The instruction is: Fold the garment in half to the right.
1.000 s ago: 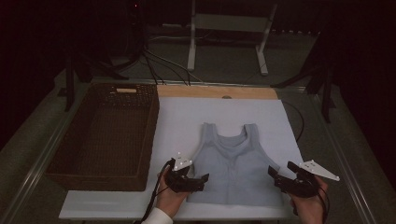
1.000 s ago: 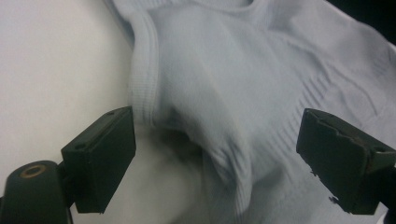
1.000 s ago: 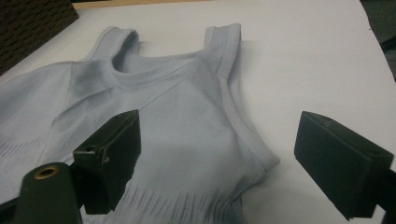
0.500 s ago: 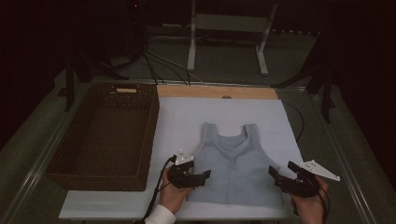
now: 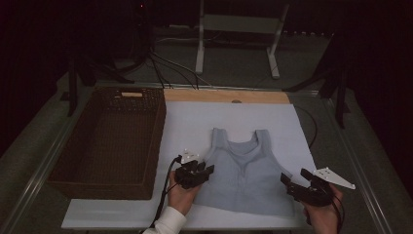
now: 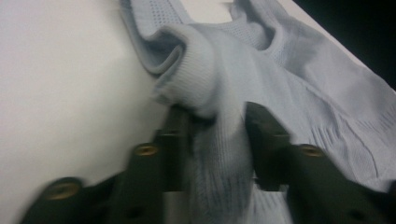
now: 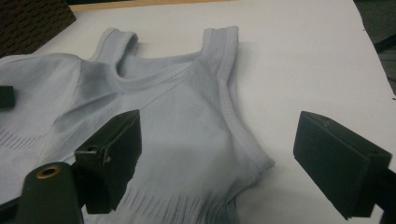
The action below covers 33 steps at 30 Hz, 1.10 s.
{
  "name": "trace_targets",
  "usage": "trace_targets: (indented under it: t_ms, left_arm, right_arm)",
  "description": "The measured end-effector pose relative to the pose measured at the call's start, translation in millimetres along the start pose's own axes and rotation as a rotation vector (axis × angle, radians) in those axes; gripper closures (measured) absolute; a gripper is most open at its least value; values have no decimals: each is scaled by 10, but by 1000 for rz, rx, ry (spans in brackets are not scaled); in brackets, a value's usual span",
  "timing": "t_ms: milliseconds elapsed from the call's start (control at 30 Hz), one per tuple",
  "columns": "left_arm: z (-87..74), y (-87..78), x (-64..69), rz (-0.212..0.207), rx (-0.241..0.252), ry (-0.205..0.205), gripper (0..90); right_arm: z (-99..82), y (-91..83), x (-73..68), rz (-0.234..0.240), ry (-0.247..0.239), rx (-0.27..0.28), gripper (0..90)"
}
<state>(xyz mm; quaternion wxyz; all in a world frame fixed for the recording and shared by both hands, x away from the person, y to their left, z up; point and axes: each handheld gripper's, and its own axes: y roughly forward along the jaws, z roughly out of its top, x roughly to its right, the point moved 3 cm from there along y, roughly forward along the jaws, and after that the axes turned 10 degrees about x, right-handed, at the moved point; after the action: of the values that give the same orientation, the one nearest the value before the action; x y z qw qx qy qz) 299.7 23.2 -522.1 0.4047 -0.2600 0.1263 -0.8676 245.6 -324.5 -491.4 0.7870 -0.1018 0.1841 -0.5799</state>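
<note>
Grasping step. Left gripper (image 5: 202, 171) jaws have just been closing, now pinching a bunched fold at the side edge of the pale blue tank top (image 5: 243, 175). Right gripper (image 5: 292, 180) gaping wide, empty, the top's other side edge between its jaws. Next: close right, then lift evenly.

The left gripper (image 5: 203, 170) sits low at the near left, held from below by the left hand (image 5: 181, 194), whose white sleeve enters from the bottom edge; its 2 black jaws have just been closing and, in the left gripper view, they now pinch a bunched fold of the pale blue top (image 6: 299, 107) between them. The right gripper (image 5: 293, 181) rests at the near right in the right hand (image 5: 321, 217), grey 3-cornered plate on top, its jaws spread wide with both pads clear of the fabric.
</note>
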Motion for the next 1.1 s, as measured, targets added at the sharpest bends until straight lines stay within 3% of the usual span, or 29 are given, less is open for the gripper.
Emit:
trace_targets:
  t_ms: [133, 200, 367, 833, 1033, 1100]
  left_arm:
    - [-25, -82, 22, -5, 2, -10, 798]
    - [-42, -104, 23, -2, -6, -18, 813]
    - [-60, -142, 6, -2, -19, -24, 823]
    - [-89, -275, -57, 22, -25, -31, 827]
    - [-92, -383, -122, 55, -24, -33, 828]
    - [-84, -436, -137, 87, -18, -26, 831]
  right_arm:
    - [-6, 6, -7, 0, -12, -4, 159]
    - [-13, 13, -22, -1, -23, -10, 160]
    - [-19, 24, -61, 0, -40, -16, 164]
    - [-12, 15, -32, -24, -26, -28, 213]
    - [-13, 17, -37, -24, -29, -29, 212]
    - [-12, 19, -37, -25, -29, -28, 212]
